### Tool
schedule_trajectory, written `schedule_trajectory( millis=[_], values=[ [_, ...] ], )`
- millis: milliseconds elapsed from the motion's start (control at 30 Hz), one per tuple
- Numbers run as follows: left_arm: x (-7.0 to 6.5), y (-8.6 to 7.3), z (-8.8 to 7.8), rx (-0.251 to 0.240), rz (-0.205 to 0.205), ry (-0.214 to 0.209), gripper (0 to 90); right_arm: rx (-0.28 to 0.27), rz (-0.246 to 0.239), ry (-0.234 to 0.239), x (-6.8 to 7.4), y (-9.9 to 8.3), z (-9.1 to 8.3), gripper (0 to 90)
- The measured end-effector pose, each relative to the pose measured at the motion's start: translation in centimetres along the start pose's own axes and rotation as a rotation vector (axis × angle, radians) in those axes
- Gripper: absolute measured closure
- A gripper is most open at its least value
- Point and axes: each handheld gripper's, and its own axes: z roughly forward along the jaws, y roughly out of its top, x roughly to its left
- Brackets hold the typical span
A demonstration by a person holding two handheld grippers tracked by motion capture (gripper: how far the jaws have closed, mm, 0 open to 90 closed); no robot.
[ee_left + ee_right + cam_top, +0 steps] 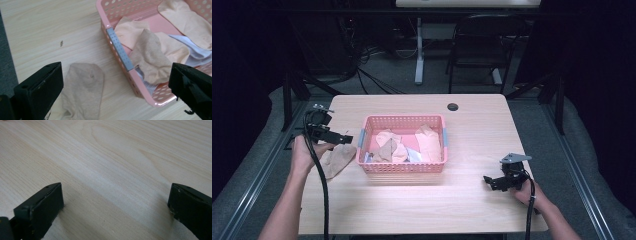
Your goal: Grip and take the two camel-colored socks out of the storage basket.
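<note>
My left hand holds the black two-jaw left gripper up off the table, at the left side of the high view, its jaws pointing toward the middle. Its black cable hangs down along my bare left forearm. In the left gripper view the two jaws stand wide apart with nothing gripped between them. My right hand holds the black right gripper, topped by its grey three-cornered plate, low at the right side, jaws pointing left. In the right gripper view its jaws stand spread wide and empty.
</note>
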Motion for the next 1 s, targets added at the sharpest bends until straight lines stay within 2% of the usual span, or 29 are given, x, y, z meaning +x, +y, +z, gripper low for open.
schedule_trajectory(
  millis=[200, 567, 1000],
  values=[
    [-1.1, 0.8, 0.8, -0.023, 0.017, -0.007, 0.0, 0.0, 0.0, 0.0, 0.0, 0.0, 0.0, 0.0],
    [-3.4, 1.9, 3.1, -0.008, 0.058, -0.054, 0.0, 0.001, 0.001, 0.0, 0.0, 0.0, 0.0, 0.0],
    [-5.5, 2.4, 5.6, 0.002, 0.09, -0.084, 0.0, 0.0, 0.0, 0.0, 0.0, 0.0, 0.0, 0.0]
  ],
)
